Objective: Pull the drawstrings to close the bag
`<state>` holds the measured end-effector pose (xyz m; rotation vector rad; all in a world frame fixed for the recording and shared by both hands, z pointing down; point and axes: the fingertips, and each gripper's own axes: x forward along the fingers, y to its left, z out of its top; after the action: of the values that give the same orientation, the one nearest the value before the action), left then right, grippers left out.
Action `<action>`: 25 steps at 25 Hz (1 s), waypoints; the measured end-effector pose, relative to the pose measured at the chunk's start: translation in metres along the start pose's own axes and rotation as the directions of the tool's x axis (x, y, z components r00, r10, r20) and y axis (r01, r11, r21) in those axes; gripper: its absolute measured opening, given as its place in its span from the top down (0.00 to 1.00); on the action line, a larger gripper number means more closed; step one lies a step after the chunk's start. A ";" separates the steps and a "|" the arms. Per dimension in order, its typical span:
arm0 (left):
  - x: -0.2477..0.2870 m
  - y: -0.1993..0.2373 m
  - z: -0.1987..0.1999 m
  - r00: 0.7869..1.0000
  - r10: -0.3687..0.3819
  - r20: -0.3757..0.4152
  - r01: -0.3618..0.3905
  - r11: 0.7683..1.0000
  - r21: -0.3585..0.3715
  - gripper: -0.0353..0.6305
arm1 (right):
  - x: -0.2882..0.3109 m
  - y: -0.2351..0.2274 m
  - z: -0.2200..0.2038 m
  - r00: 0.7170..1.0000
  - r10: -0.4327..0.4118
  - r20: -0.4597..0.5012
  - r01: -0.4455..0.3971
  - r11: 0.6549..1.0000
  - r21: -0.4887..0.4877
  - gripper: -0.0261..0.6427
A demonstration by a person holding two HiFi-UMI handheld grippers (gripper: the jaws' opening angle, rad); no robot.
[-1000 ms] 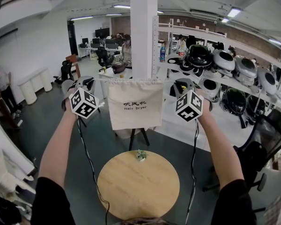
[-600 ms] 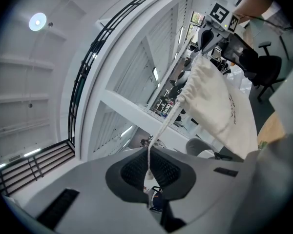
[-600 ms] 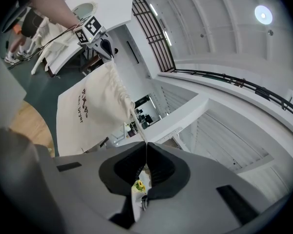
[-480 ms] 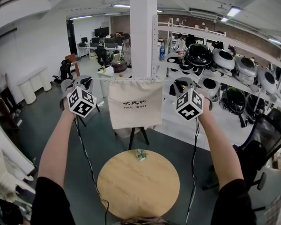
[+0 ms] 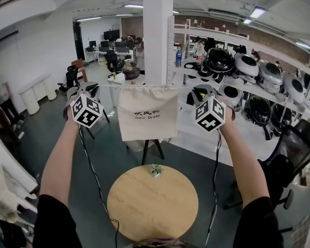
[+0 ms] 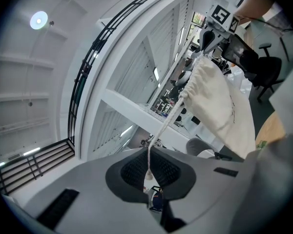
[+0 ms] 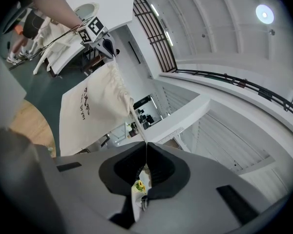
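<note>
A cream cloth drawstring bag (image 5: 147, 112) with dark print hangs in the air between my two grippers, above the round table. My left gripper (image 5: 96, 90) is shut on the left drawstring (image 6: 165, 123), which runs taut from its pads (image 6: 136, 168) to the bag's gathered mouth (image 6: 193, 77). My right gripper (image 5: 199, 93) is shut on the right drawstring (image 7: 137, 126), also taut up to the bag (image 7: 90, 106). Both grippers point level, away from me. Each gripper view shows the other gripper beyond the bag: the right gripper (image 6: 219, 26), the left gripper (image 7: 100, 35).
A round wooden table (image 5: 152, 205) stands below with a small object (image 5: 155, 171) at its far edge. A white pillar (image 5: 158, 30) rises behind the bag. Shelves of helmets (image 5: 248, 66) run along the right, an office chair (image 5: 292, 149) stands near right, and a person (image 5: 0, 94) is far left.
My left gripper has drifted a little to the left and slightly up with its cord. The right gripper and the bag have hardly moved.
</note>
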<state>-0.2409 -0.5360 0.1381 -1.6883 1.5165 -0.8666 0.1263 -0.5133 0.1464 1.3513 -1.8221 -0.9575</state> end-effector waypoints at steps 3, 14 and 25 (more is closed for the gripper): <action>0.001 0.003 0.000 1.000 -0.003 -0.001 0.003 1.000 -0.006 0.92 | 0.000 -0.002 0.000 1.000 0.001 0.003 -0.001 1.000 -0.011 0.95; -0.001 0.011 -0.010 1.000 -0.003 -0.014 0.002 0.999 -0.041 0.92 | -0.001 -0.008 -0.010 1.000 0.002 -0.017 -0.002 1.000 -0.005 0.95; 0.000 0.017 -0.017 0.999 0.000 -0.035 -0.002 0.997 -0.074 0.92 | 0.002 -0.011 -0.018 1.000 -0.001 -0.031 0.002 0.999 0.033 0.95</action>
<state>-0.2642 -0.5382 0.1325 -1.7332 1.5903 -0.8527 0.1462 -0.5199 0.1457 1.3800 -1.8218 -0.9055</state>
